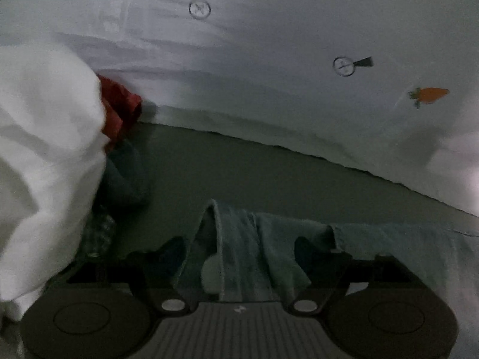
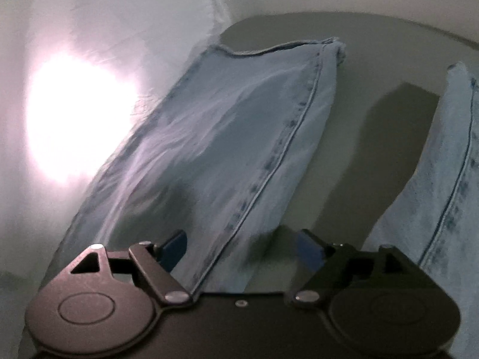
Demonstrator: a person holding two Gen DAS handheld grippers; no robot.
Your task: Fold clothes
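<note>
Between the left gripper's (image 1: pixel 239 248) spread fingers, a bunched fold of the jeans (image 1: pixel 239 239) sits at 6 o'clock, grip uncertain. Right gripper (image 2: pixel 244 246) gapes open; a jeans leg (image 2: pixel 239 137) runs toward 12 o'clock. White garment (image 1: pixel 45 149) at 9 o'clock.

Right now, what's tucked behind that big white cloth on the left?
A red garment pokes out from behind the white cloth, with something dark below it. The cloth covers the rest of both.
</note>
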